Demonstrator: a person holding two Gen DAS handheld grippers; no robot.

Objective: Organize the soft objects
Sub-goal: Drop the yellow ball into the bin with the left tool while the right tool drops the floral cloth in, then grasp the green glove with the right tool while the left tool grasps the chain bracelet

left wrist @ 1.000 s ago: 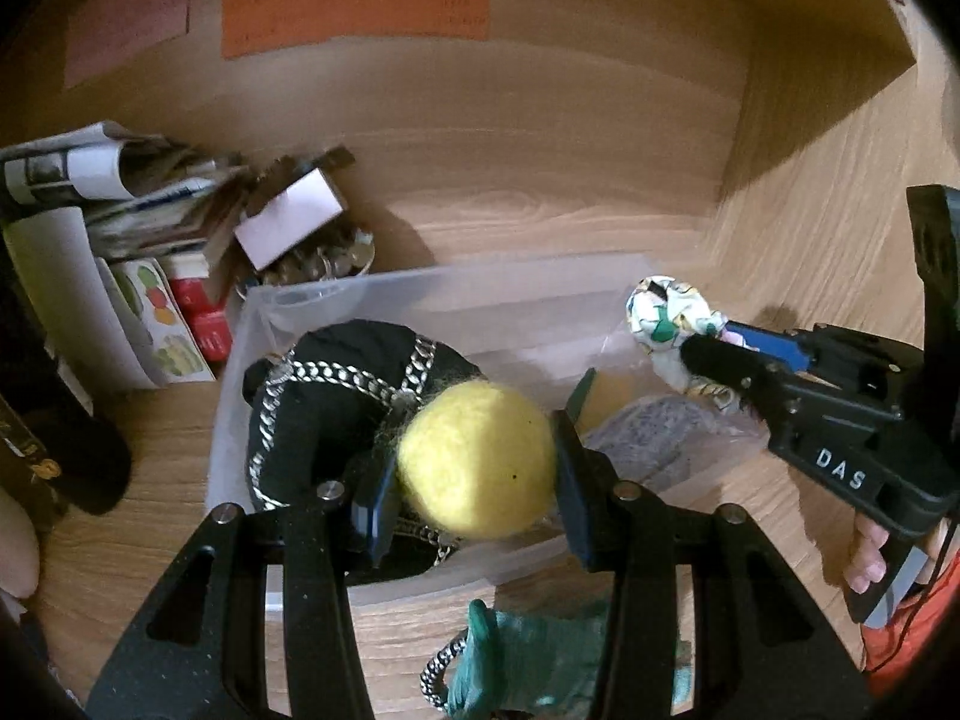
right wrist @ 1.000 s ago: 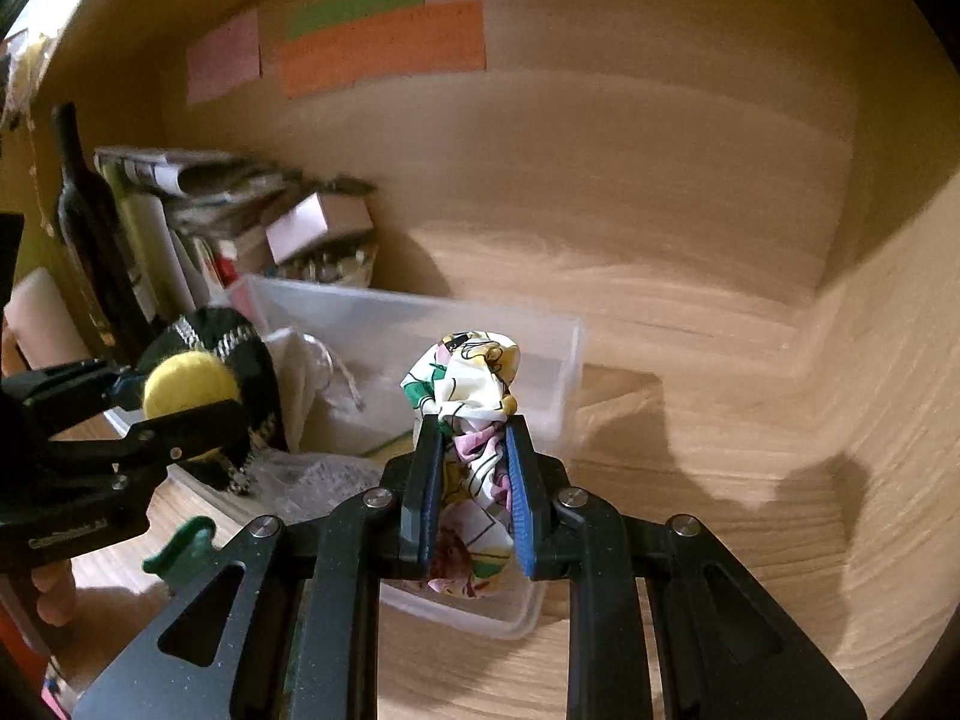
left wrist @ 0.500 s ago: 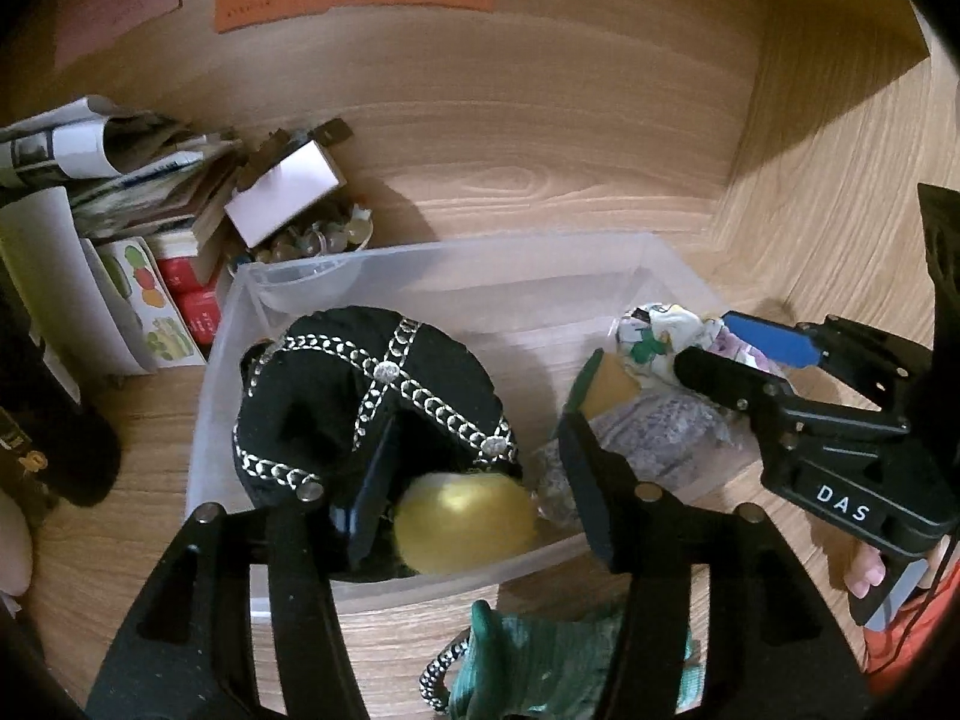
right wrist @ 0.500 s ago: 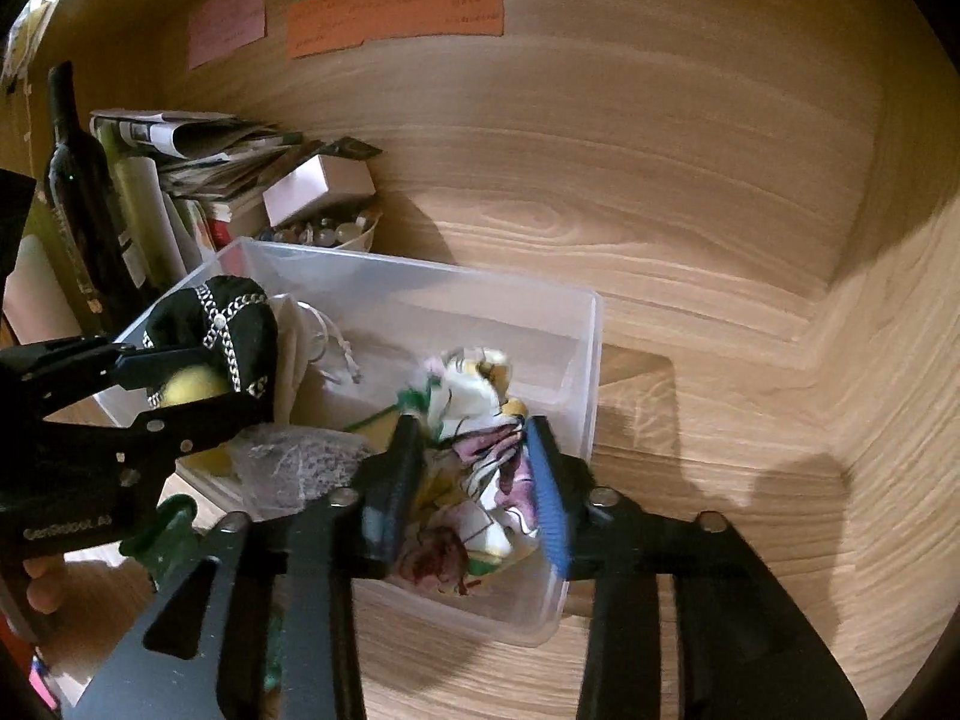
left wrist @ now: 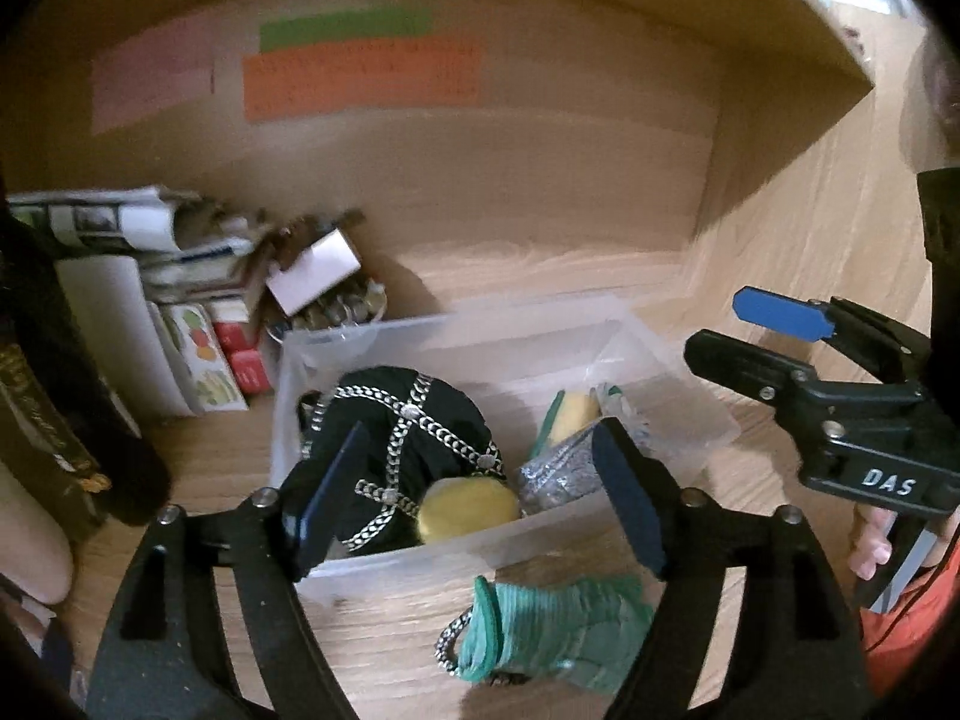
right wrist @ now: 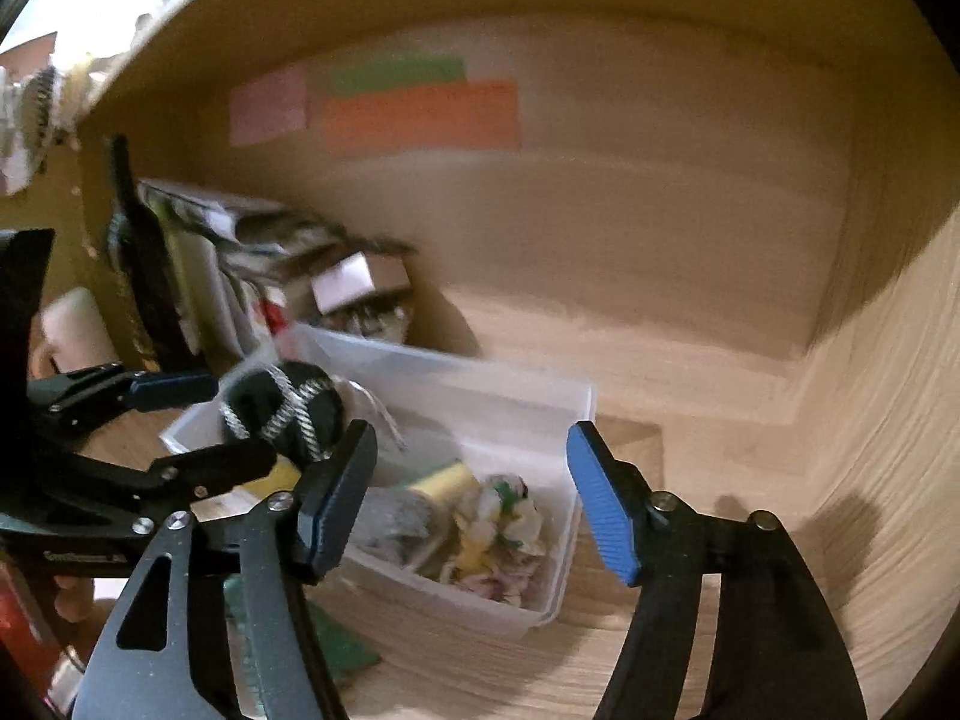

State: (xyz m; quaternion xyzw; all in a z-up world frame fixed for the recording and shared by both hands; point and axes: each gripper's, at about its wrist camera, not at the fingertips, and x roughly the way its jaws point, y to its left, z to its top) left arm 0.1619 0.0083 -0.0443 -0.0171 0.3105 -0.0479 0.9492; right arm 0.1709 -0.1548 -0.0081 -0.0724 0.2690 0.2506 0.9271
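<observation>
Left wrist view: the left tool [left wrist: 480, 498] is spread wide and empty above the clear plastic bin [left wrist: 690, 372], where the fuzzy yellow ball [left wrist: 468, 513] rests against the chain-trimmed black cap [left wrist: 408, 420]. The knitted green pouch [left wrist: 558, 630] lies on the tabletop just outside; it seems next, best pinched mid-body.

Right wrist view: the right tool [right wrist: 474, 498] is released; the floral scrunchie [right wrist: 498, 534] sits crumpled in the bin's near corner.

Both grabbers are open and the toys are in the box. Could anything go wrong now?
Maybe. The green pouch lies outside the clear bin, right under the open left hand-held gripper, and could get forgotten or nudged. The yellow ball sits against the bin's front wall beside the black chain cap; a bump might shift it.
</observation>
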